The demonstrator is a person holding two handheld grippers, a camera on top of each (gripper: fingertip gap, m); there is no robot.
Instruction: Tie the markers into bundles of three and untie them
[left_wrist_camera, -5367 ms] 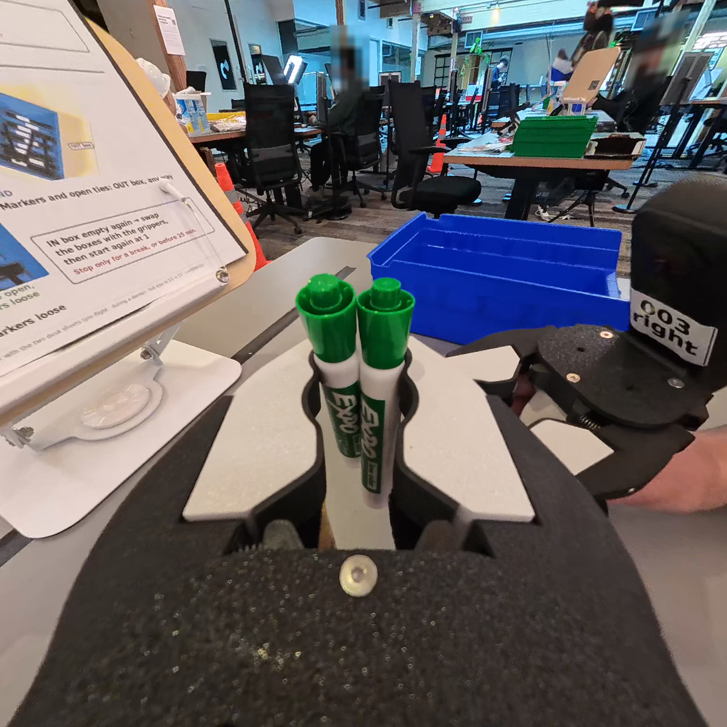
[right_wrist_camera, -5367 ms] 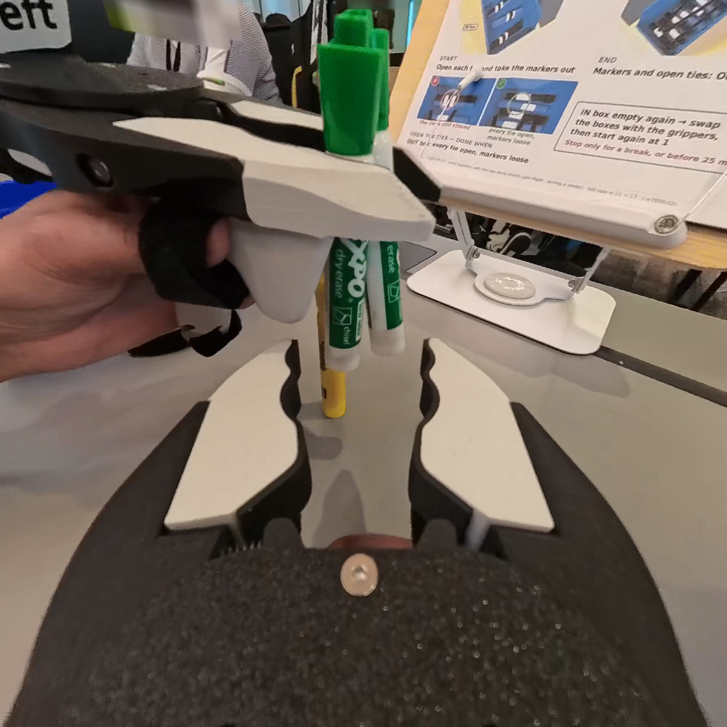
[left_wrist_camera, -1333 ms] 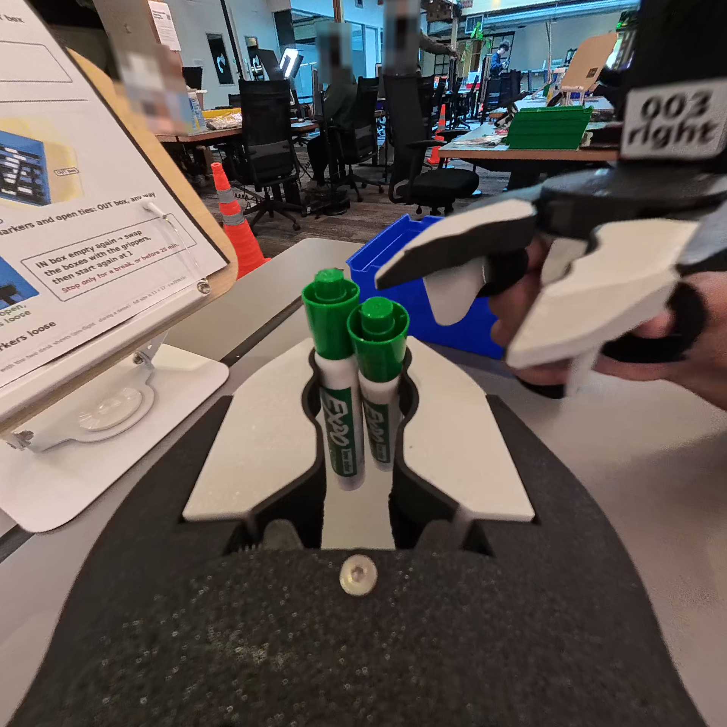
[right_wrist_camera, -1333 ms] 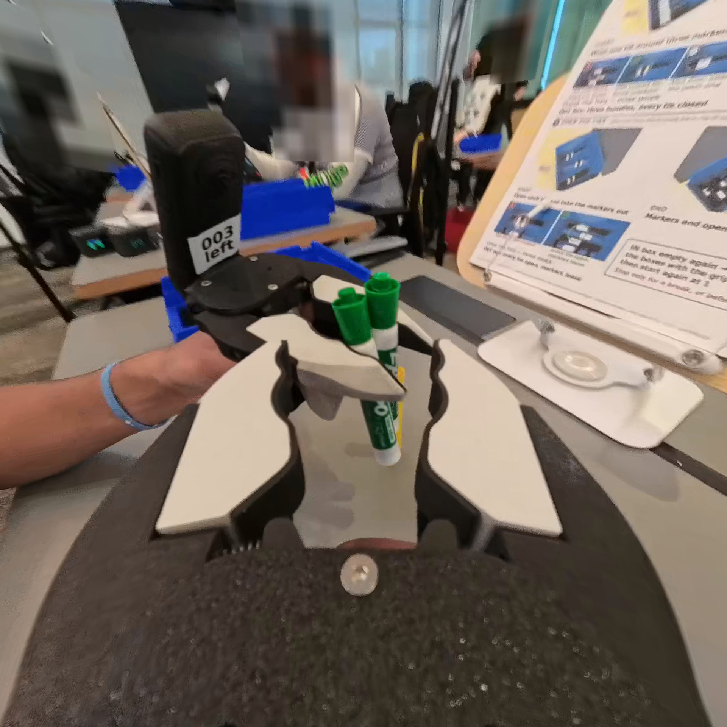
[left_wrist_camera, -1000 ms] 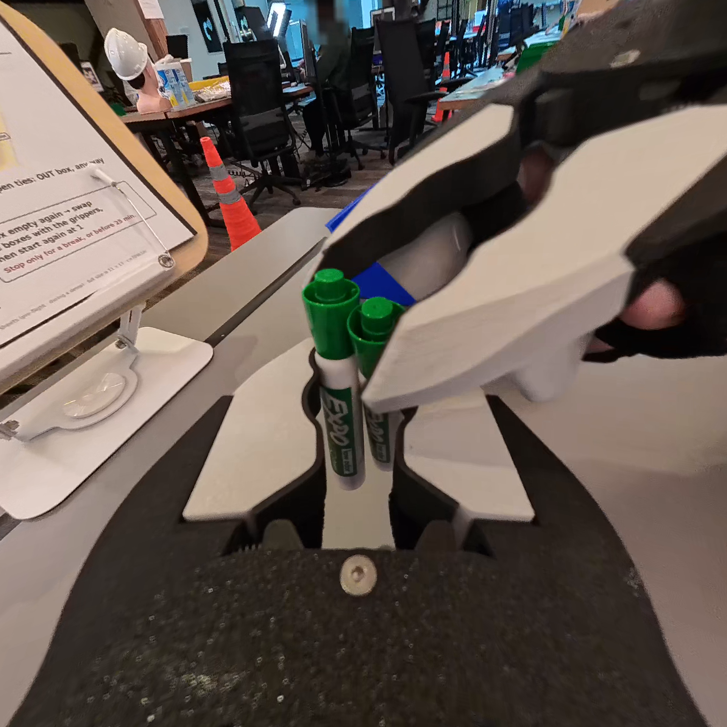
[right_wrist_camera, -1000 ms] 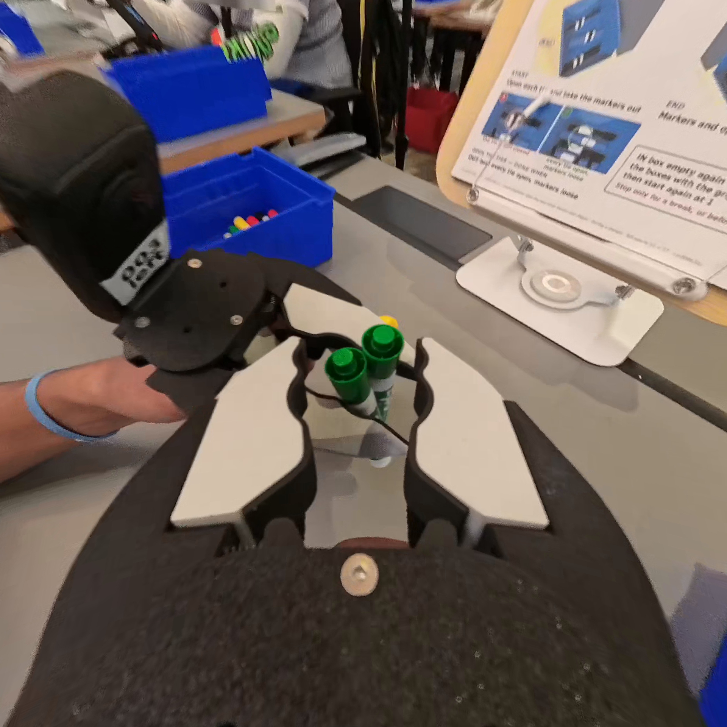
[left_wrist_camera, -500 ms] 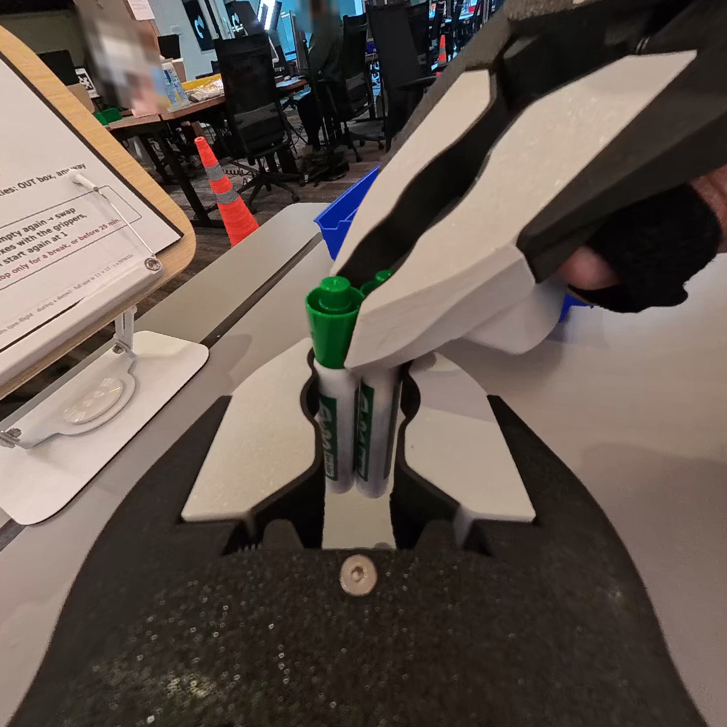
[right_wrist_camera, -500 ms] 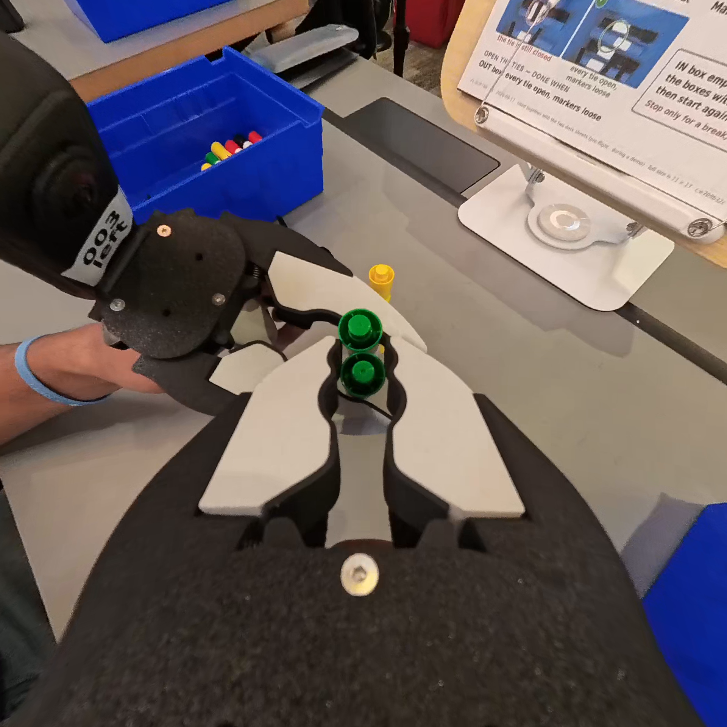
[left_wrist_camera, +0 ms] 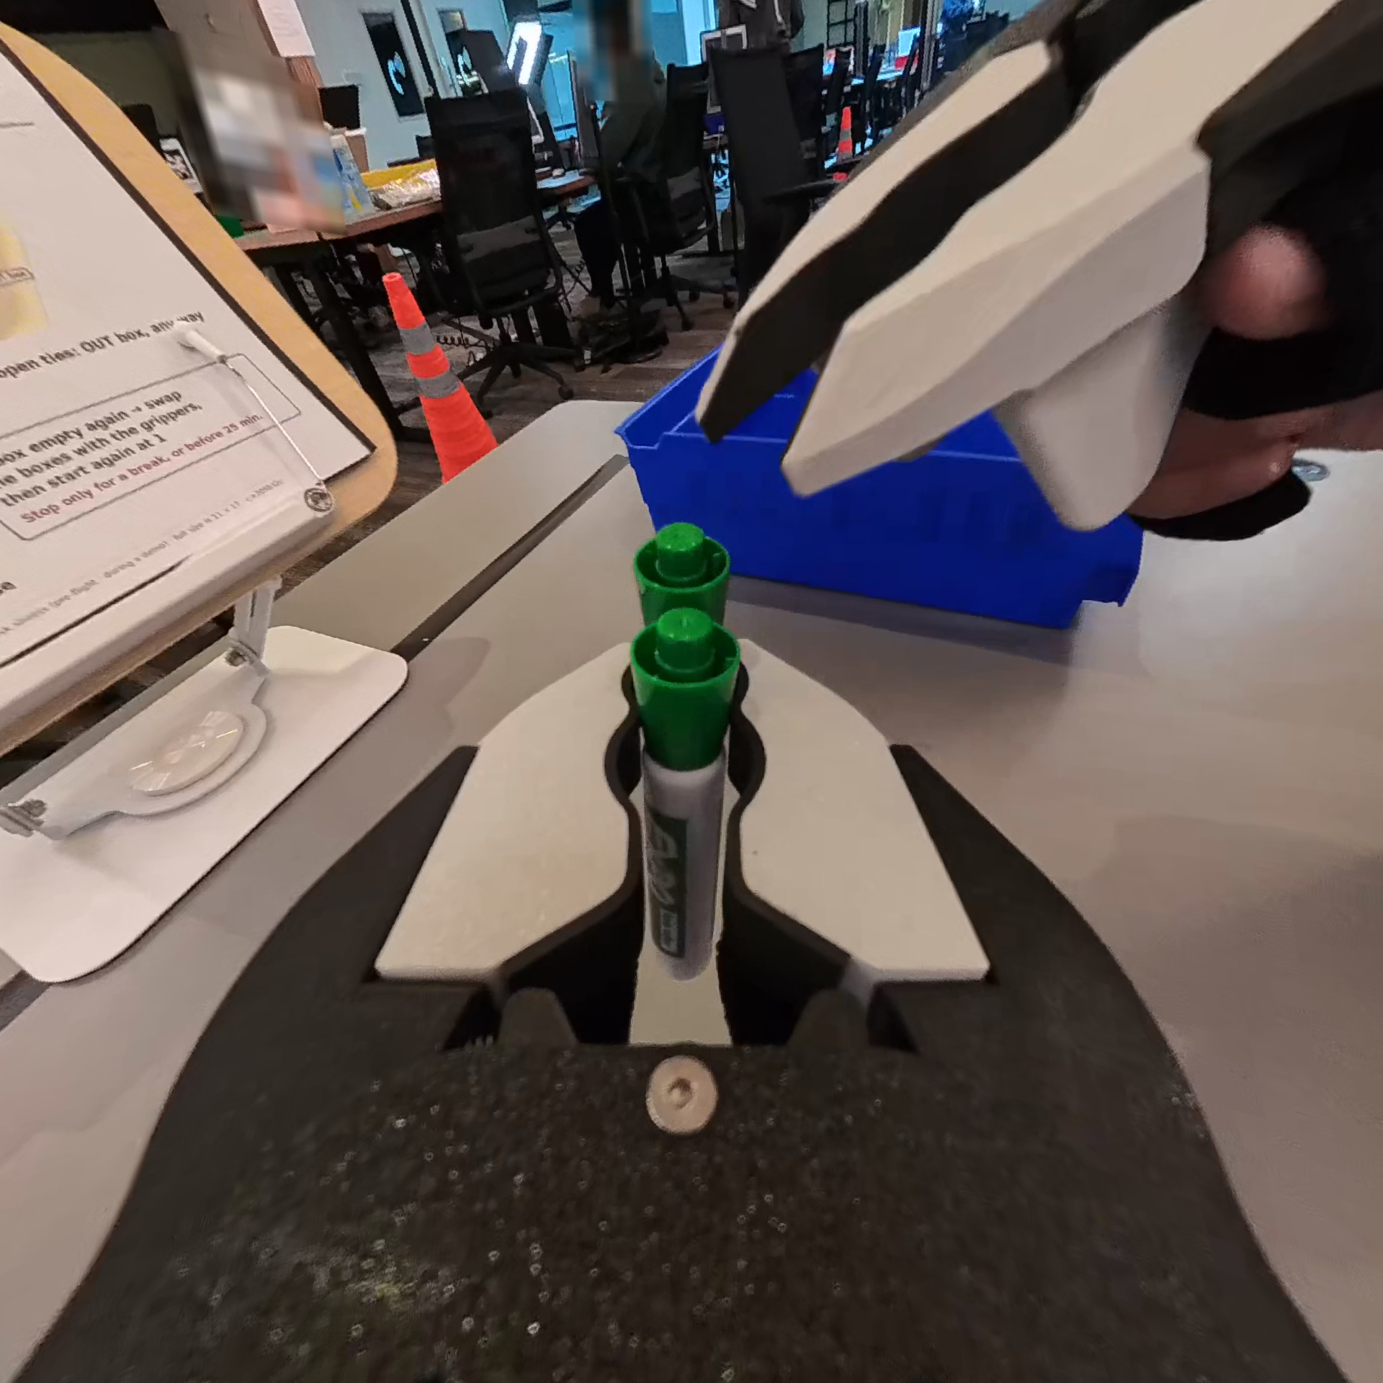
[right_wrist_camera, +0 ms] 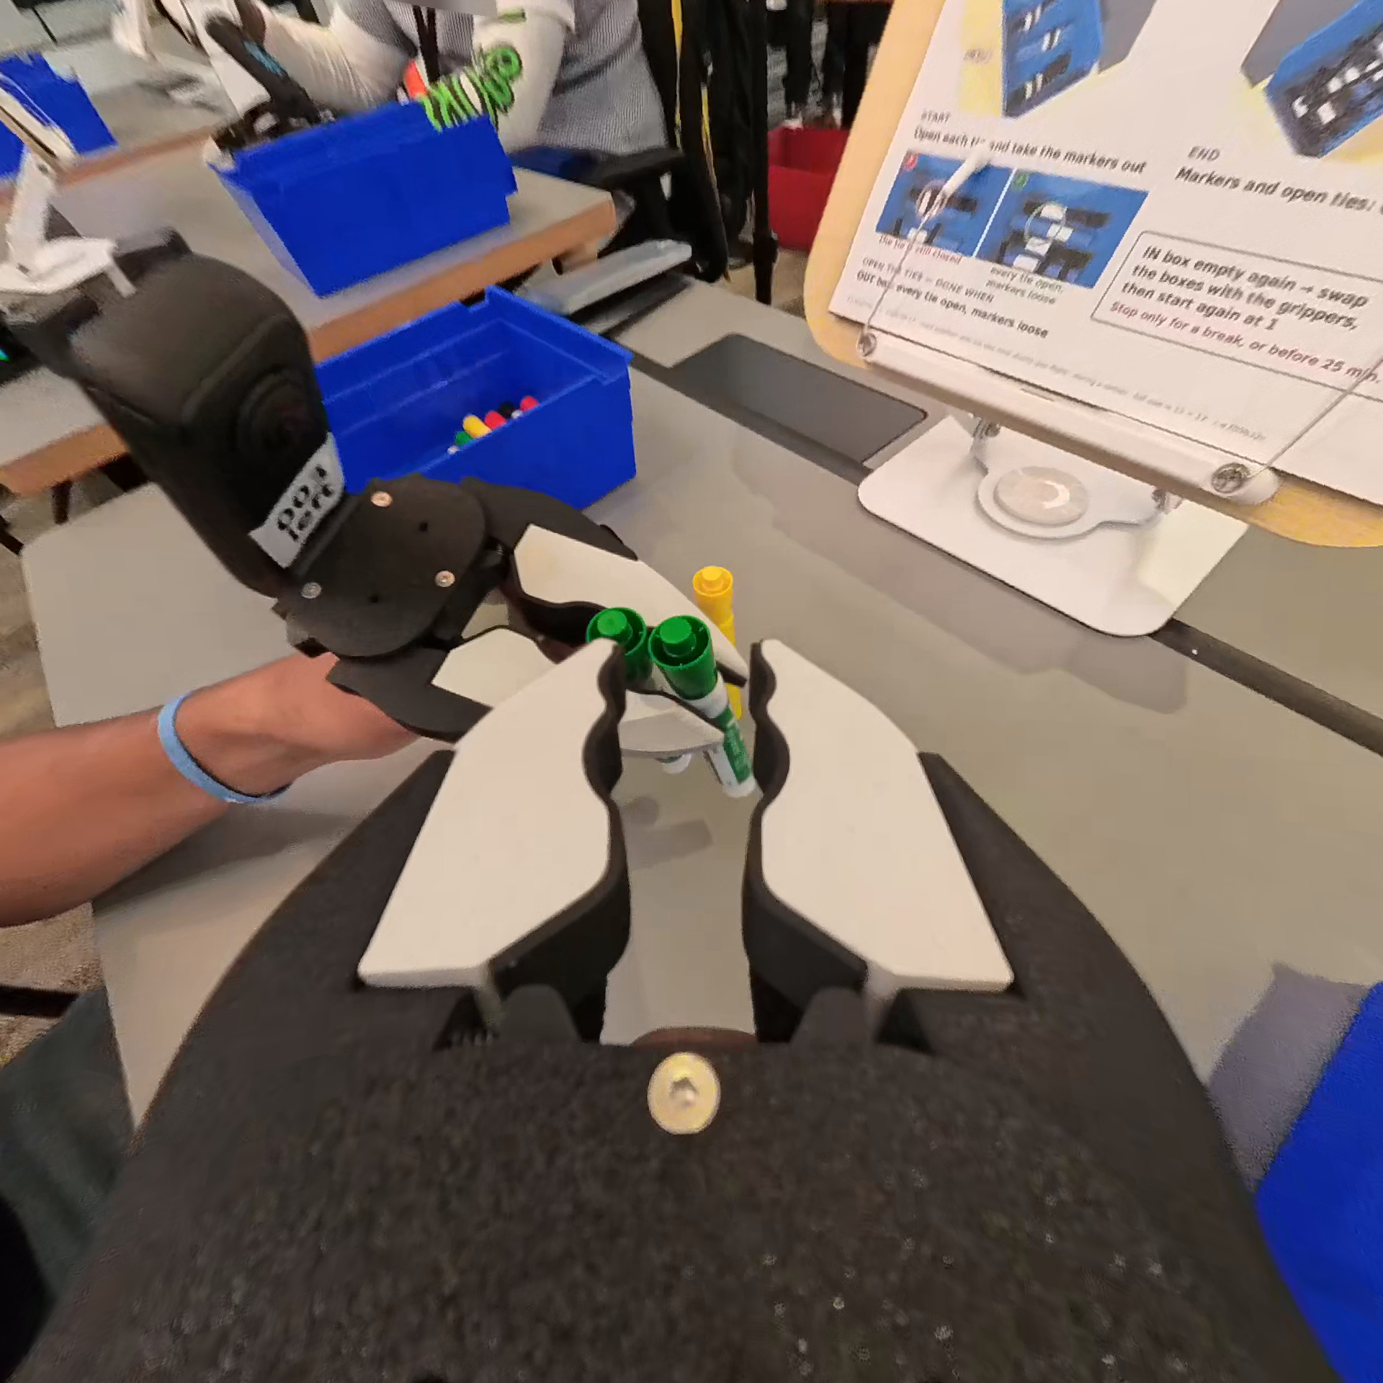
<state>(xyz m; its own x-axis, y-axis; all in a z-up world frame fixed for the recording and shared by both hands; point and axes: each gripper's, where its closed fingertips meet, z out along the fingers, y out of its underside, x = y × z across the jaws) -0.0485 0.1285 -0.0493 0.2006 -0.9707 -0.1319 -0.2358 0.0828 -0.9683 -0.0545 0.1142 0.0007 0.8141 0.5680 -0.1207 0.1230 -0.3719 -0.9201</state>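
My left gripper (left_wrist_camera: pixel 681 673) is shut on two green-capped markers, held upright: one (left_wrist_camera: pixel 679 696) between the fingers, the other (left_wrist_camera: pixel 681 569) just beyond it. In the right wrist view the left gripper (right_wrist_camera: pixel 718 703) holds the green markers (right_wrist_camera: pixel 681 658) above the grey table, and a yellow marker (right_wrist_camera: pixel 715 595) stands upright at the far side of its finger. I cannot tell whether the yellow one is gripped. My right gripper (right_wrist_camera: pixel 685 651) is open and empty. It hovers above and to the right of the markers (left_wrist_camera: pixel 756 449).
A blue bin (left_wrist_camera: pixel 861 516) stands behind the markers. Another blue bin (right_wrist_camera: pixel 569 449) holding several coloured markers (right_wrist_camera: pixel 494 423) sits behind the left gripper. An instruction board (left_wrist_camera: pixel 150 374) on a white stand base (right_wrist_camera: pixel 1107 569) stands at the table's far side. An orange cone (left_wrist_camera: pixel 434 382) stands on the floor. Left tips to right tips: about 5 cm.
The right gripper, shut around the green caps half a second ago, has opened and pulled up and away. The green markers have turned from side by side to one behind the other.
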